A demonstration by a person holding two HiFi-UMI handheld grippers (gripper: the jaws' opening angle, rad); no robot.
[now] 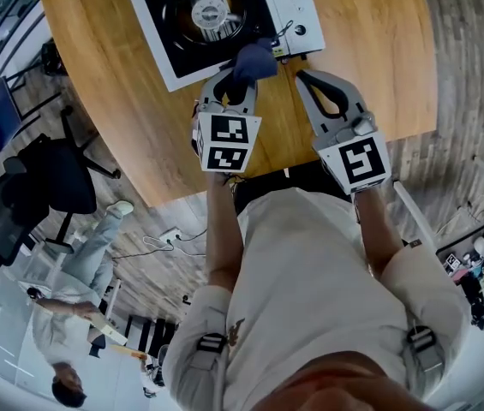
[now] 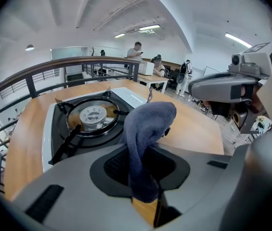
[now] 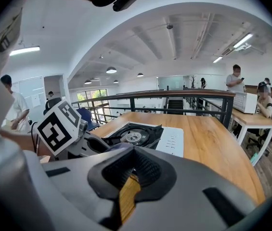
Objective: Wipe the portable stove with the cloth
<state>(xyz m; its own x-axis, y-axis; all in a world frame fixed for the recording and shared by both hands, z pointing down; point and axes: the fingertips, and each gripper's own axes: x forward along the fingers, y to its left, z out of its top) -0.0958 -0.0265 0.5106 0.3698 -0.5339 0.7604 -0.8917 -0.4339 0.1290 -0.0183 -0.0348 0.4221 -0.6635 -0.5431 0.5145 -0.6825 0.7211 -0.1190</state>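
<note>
The portable stove [image 1: 224,15], white with a black burner well, stands on the round wooden table [image 1: 379,50]. A dark blue cloth [image 1: 254,60] hangs bunched at the stove's near edge, next to the control strip. My left gripper [image 1: 240,77] is shut on the cloth. In the left gripper view the cloth [image 2: 148,119] rises folded out of the jaws, with the stove [image 2: 85,121] just beyond. To the right, my right gripper [image 1: 304,77] hovers above bare wood, shut with nothing in it. The right gripper view shows the stove [image 3: 143,134] ahead and to the left.
The table's near edge runs just behind both grippers. Dark office chairs [image 1: 40,187] stand on the floor at the left, and a person [image 1: 79,302] stands at the lower left. A railing [image 3: 174,97] runs behind the table, with people at a far desk [image 3: 251,114].
</note>
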